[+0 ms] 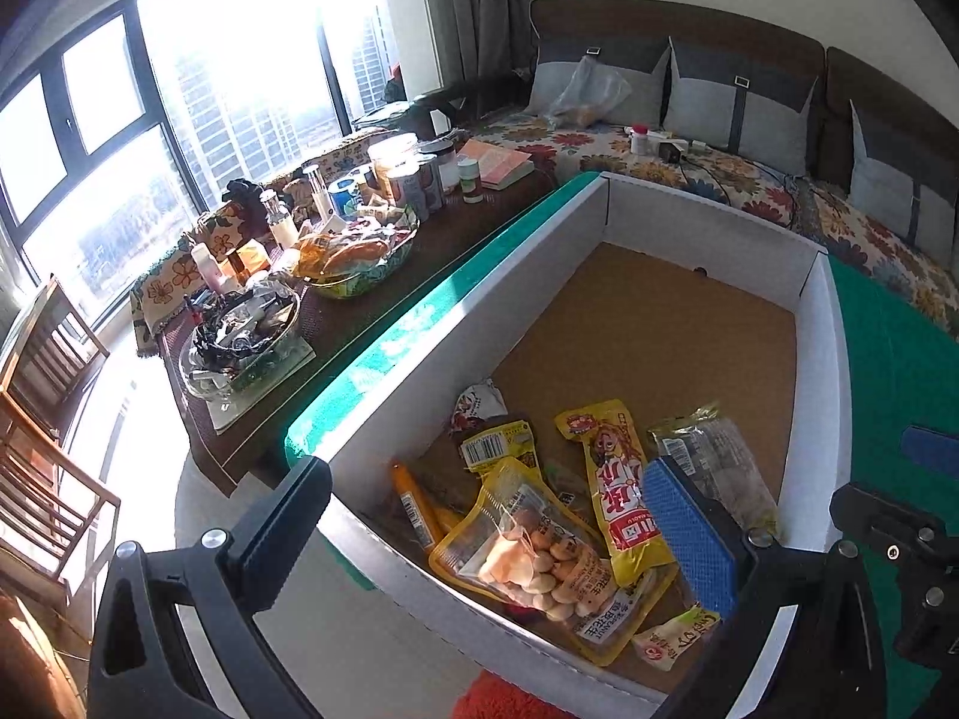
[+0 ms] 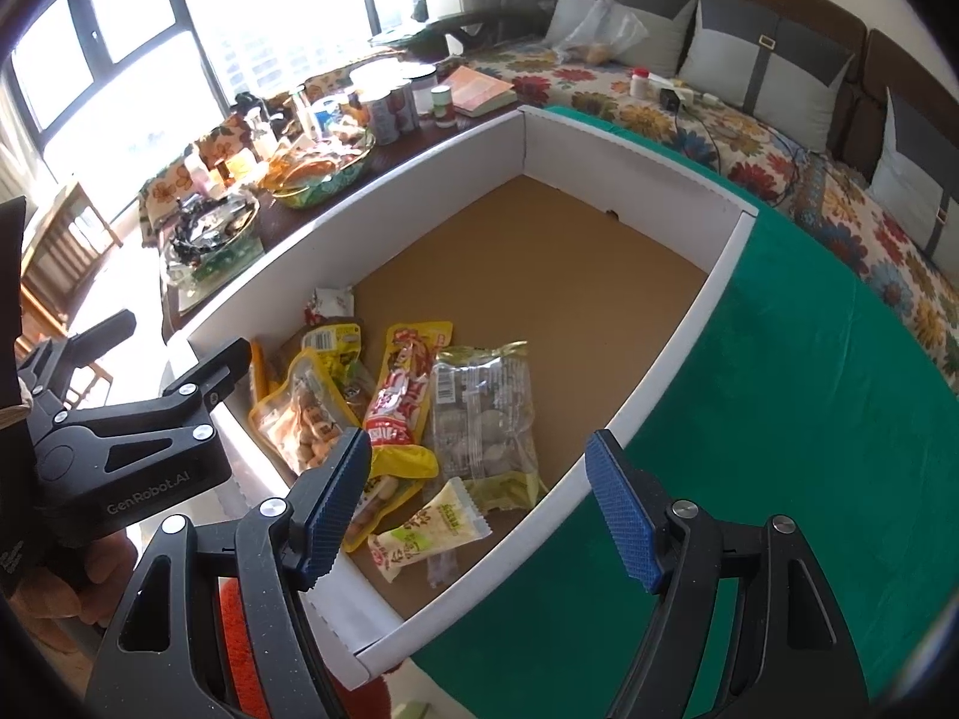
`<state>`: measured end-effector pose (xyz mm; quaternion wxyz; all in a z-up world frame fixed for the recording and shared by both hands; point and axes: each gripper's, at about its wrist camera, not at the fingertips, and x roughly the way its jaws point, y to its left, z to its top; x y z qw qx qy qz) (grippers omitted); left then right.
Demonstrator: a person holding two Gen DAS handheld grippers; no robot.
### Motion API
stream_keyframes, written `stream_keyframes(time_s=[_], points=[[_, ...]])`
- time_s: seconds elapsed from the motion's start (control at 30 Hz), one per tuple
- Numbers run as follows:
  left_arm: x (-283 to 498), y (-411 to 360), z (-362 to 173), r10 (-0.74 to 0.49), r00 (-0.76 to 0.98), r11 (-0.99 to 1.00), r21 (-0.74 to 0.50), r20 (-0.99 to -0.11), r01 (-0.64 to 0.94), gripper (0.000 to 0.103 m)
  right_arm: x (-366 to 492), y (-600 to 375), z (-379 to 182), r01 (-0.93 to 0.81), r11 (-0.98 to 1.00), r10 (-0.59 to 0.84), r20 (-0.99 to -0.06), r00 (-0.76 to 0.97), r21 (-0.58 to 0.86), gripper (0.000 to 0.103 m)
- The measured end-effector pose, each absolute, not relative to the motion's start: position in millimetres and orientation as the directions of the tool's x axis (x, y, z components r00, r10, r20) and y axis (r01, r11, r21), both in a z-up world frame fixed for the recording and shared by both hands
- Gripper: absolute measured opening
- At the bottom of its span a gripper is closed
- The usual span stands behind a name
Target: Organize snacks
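A white cardboard box [image 1: 455, 323] with a brown floor stands on a green cloth [image 2: 779, 419]. Several snack packets lie in its near left corner: a peanut bag [image 1: 539, 563], a long yellow and red packet [image 1: 617, 479], a clear packet [image 2: 485, 419] and a small pale packet [image 2: 428, 530]. My left gripper [image 1: 497, 539] is open and empty, hovering over the near left corner of the box. My right gripper [image 2: 479, 503] is open and empty above the box's near edge. The left gripper also shows at the left of the right wrist view [image 2: 150, 431].
A dark low table [image 1: 335, 323] left of the box carries bowls [image 1: 359, 263] of snacks, jars, bottles and a book [image 1: 497, 162]. A flower-patterned sofa [image 1: 719, 174] with grey cushions runs behind. A wooden chair [image 1: 42, 419] stands at the left by the window.
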<state>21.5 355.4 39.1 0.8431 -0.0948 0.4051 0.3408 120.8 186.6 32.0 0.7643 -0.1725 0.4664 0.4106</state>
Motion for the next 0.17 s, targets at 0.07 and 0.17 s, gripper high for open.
stream_keyframes(time_s=[0.07,0.17], points=[[19.8,355.2,38.2,0.491,0.445,0.752,0.107,-0.749,-0.650,0.103,120.7,186.9,31.2,-0.789,0.603,0.467,-0.855,0.226,0.120,0.077],[19.3,349.6,39.0,0.503,0.454,0.758,0.124,-0.735,-0.640,0.103,119.6,188.2,29.6,-0.789,0.601,0.469,-0.855,0.222,0.126,0.077]])
